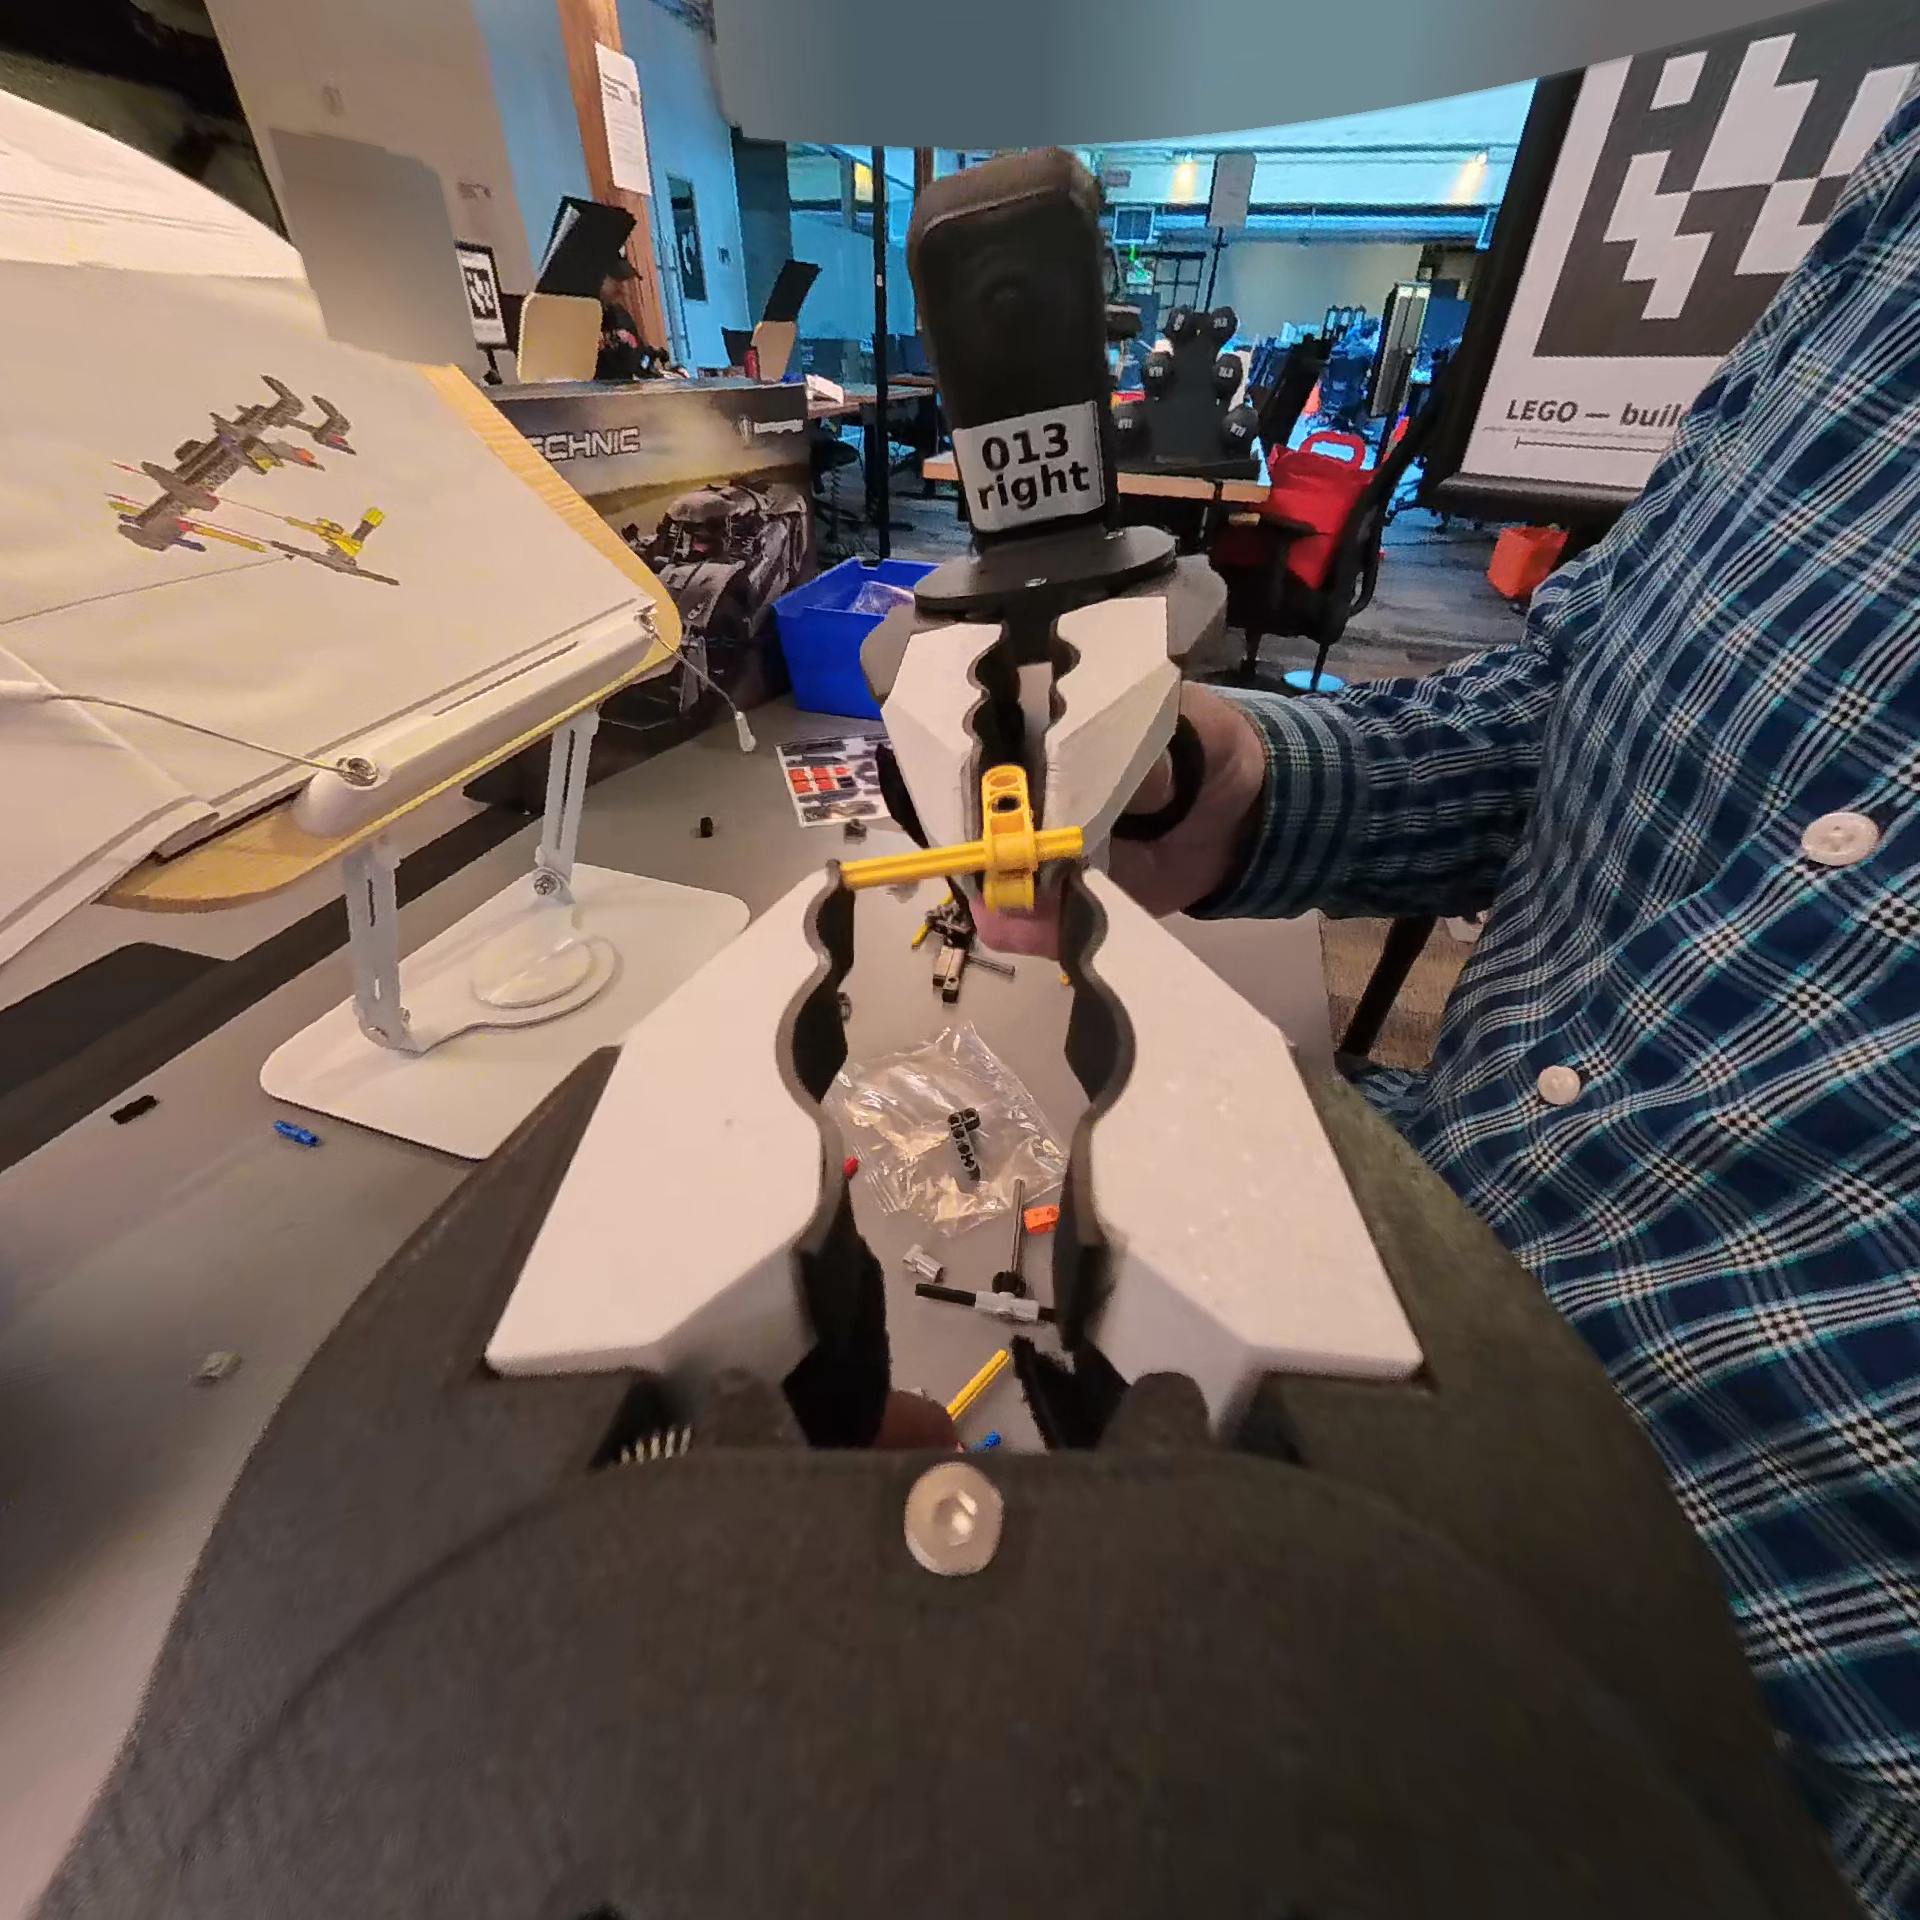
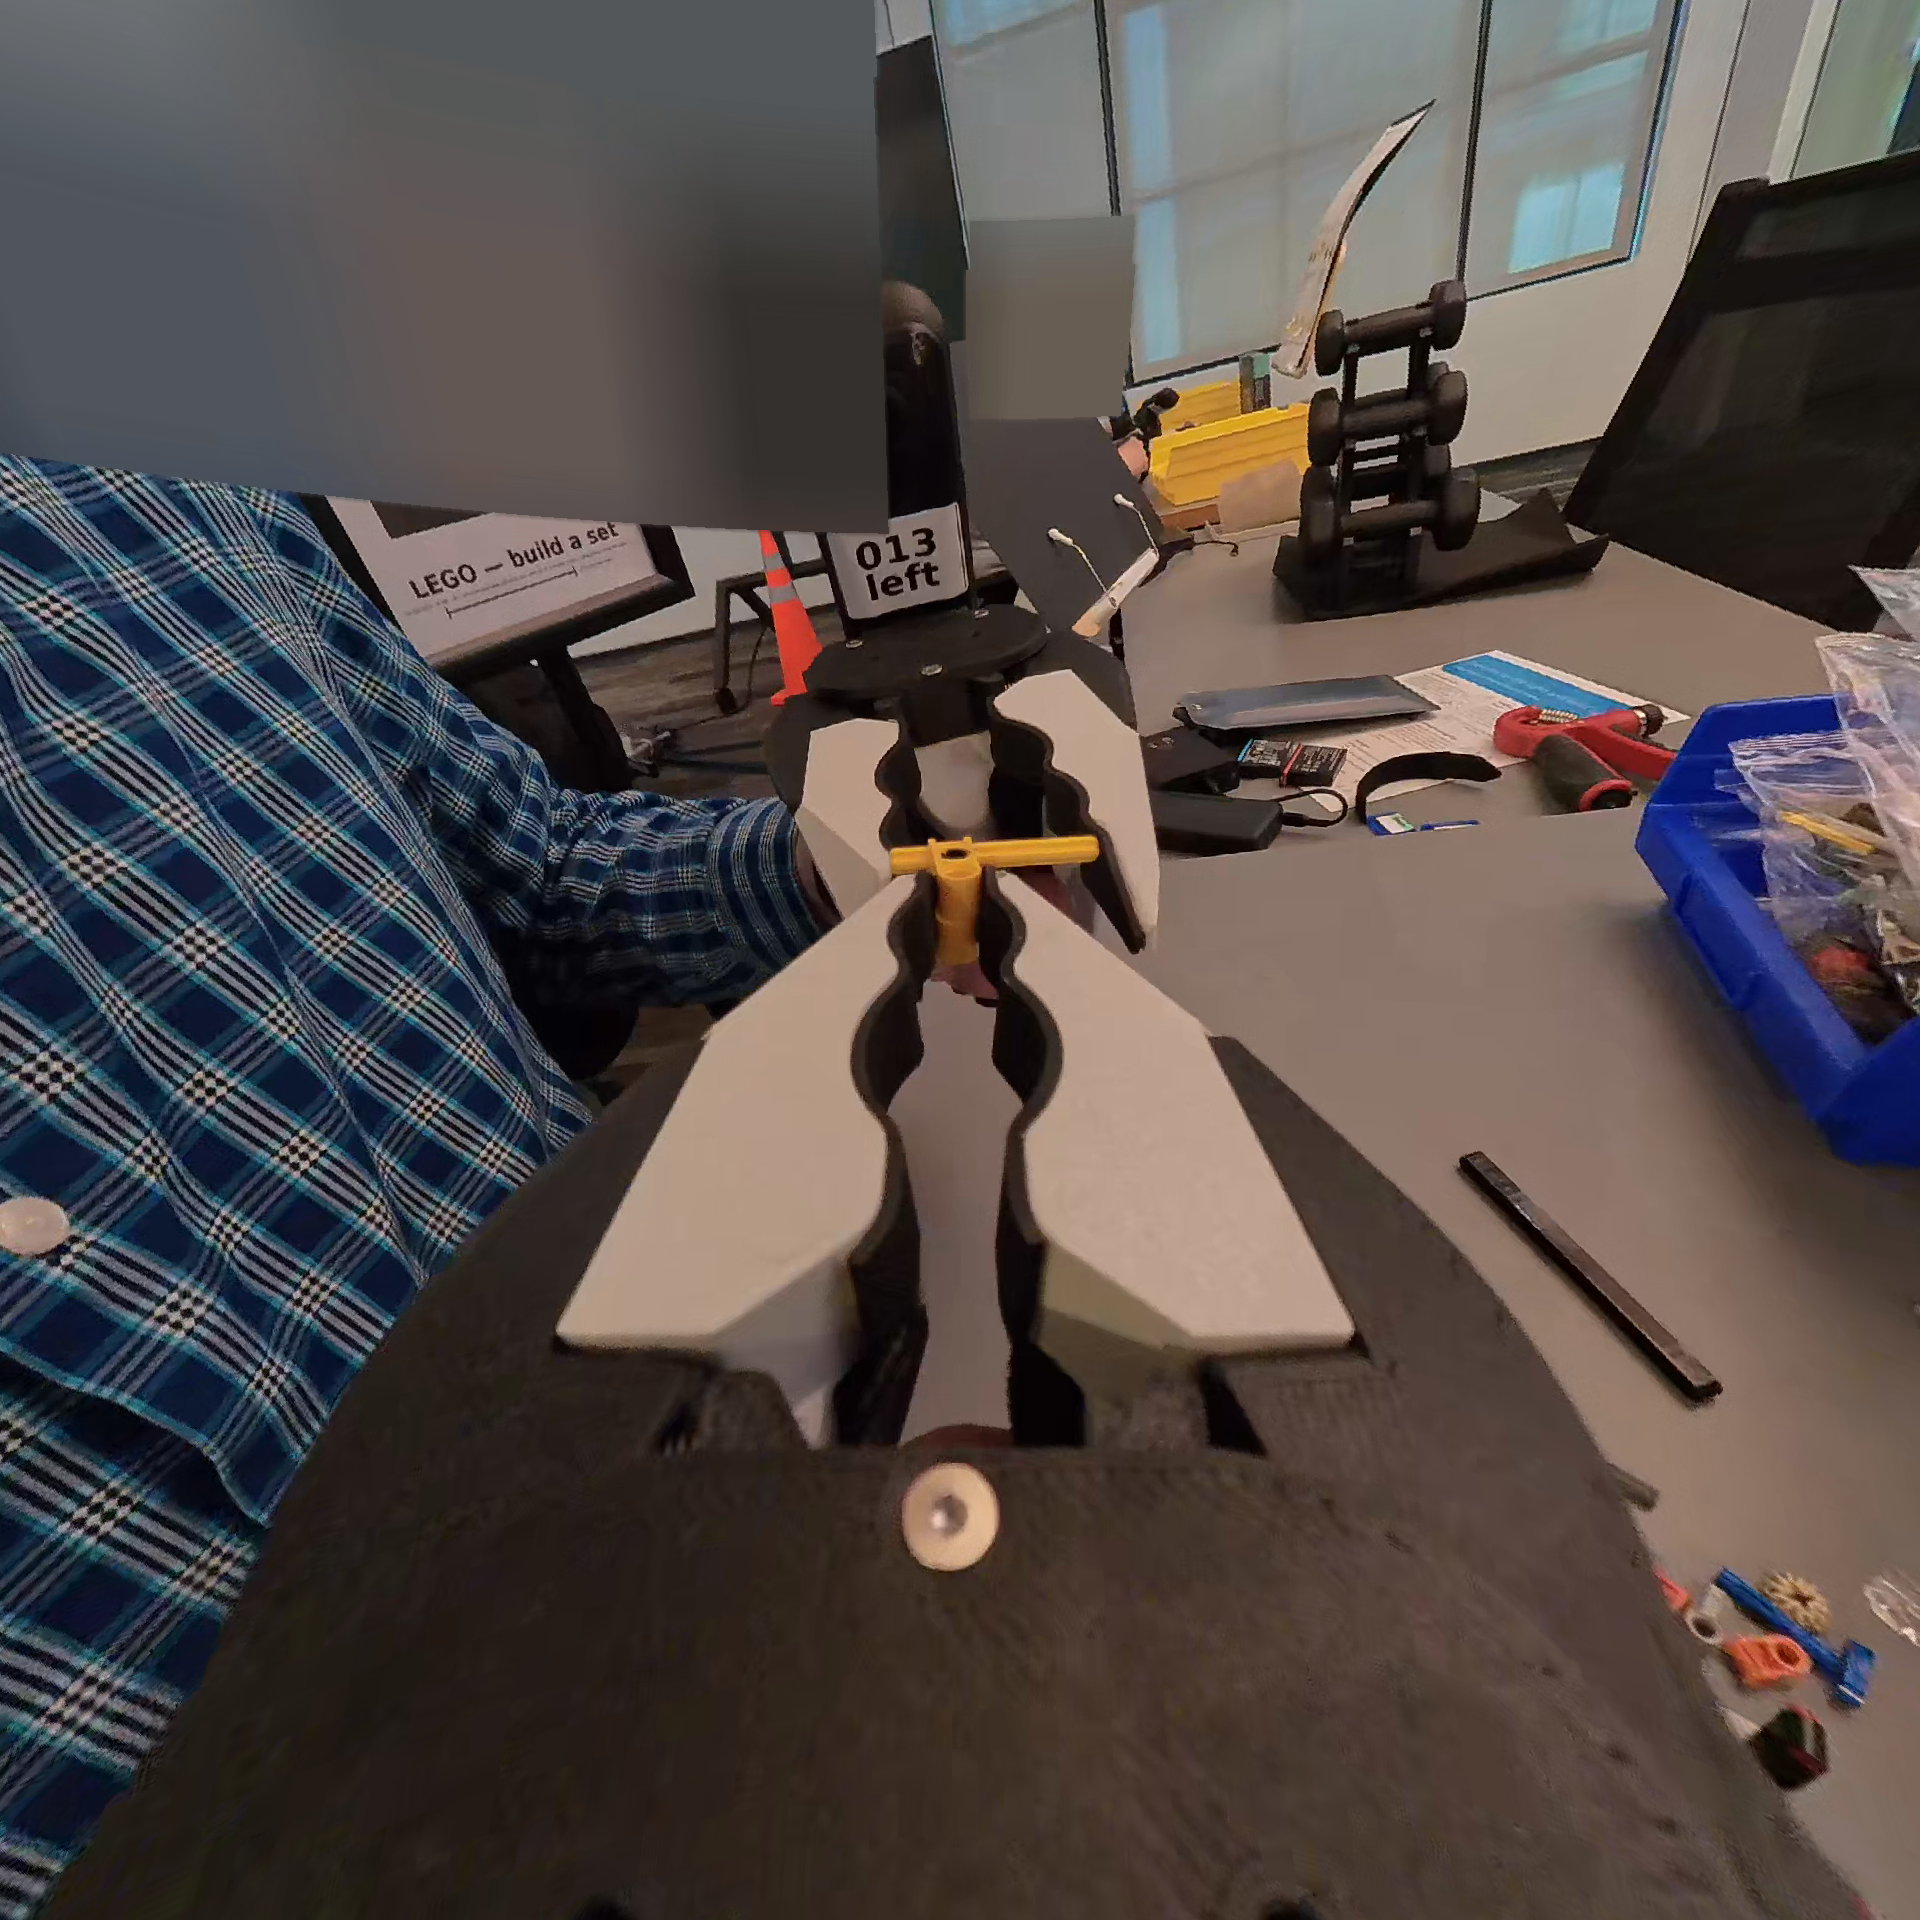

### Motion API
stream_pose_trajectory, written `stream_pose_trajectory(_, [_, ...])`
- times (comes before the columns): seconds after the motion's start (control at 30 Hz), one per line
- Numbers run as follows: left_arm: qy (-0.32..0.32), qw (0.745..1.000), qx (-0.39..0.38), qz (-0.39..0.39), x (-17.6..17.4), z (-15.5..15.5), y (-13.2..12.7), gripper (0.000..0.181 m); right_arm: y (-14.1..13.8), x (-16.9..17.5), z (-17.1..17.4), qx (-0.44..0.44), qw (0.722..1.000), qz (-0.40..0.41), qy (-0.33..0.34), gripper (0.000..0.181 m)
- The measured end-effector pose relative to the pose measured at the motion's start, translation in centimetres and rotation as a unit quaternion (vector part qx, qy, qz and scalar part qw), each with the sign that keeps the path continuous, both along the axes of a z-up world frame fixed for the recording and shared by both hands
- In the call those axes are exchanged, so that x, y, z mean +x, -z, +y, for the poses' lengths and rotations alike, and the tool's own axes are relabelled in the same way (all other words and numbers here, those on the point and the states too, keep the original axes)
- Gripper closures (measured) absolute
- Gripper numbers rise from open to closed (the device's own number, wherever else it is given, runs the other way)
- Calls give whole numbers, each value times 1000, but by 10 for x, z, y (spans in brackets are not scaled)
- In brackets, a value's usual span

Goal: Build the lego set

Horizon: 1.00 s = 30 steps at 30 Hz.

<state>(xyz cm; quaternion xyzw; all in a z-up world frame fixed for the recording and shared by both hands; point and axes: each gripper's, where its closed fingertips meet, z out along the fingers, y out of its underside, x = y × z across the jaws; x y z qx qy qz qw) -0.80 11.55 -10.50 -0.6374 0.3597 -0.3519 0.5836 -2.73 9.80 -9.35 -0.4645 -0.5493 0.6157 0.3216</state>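
The two grippers meet tip to tip above the grey table [image 2: 1351, 987]; the right gripper [image 2: 951, 904] has its jaws narrow and closed on the yellow connector [image 2: 954, 899], which it pinches by the stem at the very tips; a yellow axle [image 2: 1023, 854] goes crosswise through the connector's head, so the pair makes a T shape; the left gripper [image 1: 956, 883] faces it w/ jaws wide, the axle's long end near its left fingertip [image 1: 831, 894], but I cannot tell if it touches; this gripper holds nothing. Under the left gripper, on the table, lie a clear plastic bag [image 1: 940, 1127] w/ a dark piece inside, plus loose small parts approx. beside it: a grey-black axle piece, an orange piece, a thin yellow rod. A sleeve in blue plaid [image 1: 1662, 831] belongs to the person who holds both tools. A bit farther, left side, an instruction booklet [image 1: 260, 540] lies open on a tilted white stand [image 1: 499, 1018]; behind it stands the dark set box [image 1: 686, 509]; next to that a blue bin [image 1: 831, 634] w/ bags. In the right wrist view a black strip [image 2: 1590, 1273] lies on the table; the far end carries a rack of black dumbbells [image 2: 1387, 436].
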Motion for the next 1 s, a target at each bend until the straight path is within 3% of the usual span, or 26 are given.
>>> stream_pose_trajectory(0.23, [8, 999, -29, -38, -5, 3, 1, 135, 2, -9, 5, -18, 1000, 2, 8, 175])
stream_pose_trajectory(0.5, [40, 992, -58, -108, -14, 3, -2, 146, -2, -14, 7, -62, 998, 14, -7, 175])
stream_pose_trajectory(0.7, [39, 989, -67, -122, -13, 7, -3, 131, 3, -16, 16, -33, 999, 2, 29, 176])
stream_pose_trajectory(0.77, [33, 992, -57, -112, -10, 7, -2, 143, 2, -16, 21, -22, 999, 1, 46, 176])
stream_pose_trajectory(1.0, [6, 992, -57, -109, -14, 15, -1, 135, 1, -15, 27, 1, 998, -2, 63, 176])
